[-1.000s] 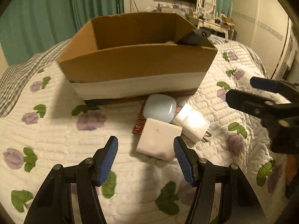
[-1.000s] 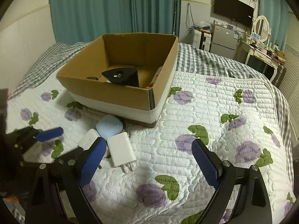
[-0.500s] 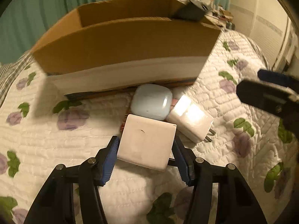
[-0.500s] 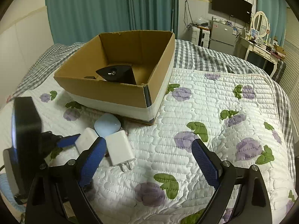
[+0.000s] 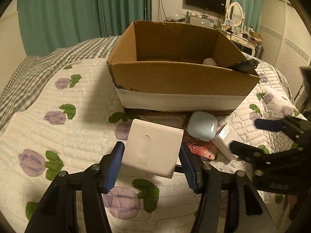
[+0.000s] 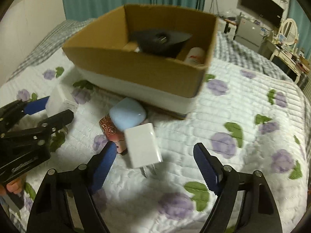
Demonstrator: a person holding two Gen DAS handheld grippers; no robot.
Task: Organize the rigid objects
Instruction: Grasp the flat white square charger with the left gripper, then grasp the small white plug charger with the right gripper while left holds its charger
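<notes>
My left gripper point(image 5: 152, 165) is shut on a flat white square box point(image 5: 153, 148) and holds it above the quilt, in front of the cardboard box point(image 5: 182, 81). The held box also shows in the right wrist view point(image 6: 58, 101). My right gripper point(image 6: 155, 165) is open, just in front of a white plug charger point(image 6: 142, 144) lying on the quilt. A pale blue case point(image 6: 127, 114) and a dark red patterned item point(image 6: 109, 130) lie beside the charger, against the cardboard box point(image 6: 140, 68). The right gripper appears in the left wrist view point(image 5: 250, 137).
The cardboard box holds a black angular object point(image 6: 161, 40) and a white bottle point(image 6: 195, 56). The floral quilt point(image 6: 243, 116) spreads to the right. Green curtains point(image 5: 87, 13) hang behind; a dresser with a mirror point(image 5: 236, 16) stands far right.
My left gripper closed on the white square box and lifted it up and left. My right gripper moved down and forward toward the plug charger.
</notes>
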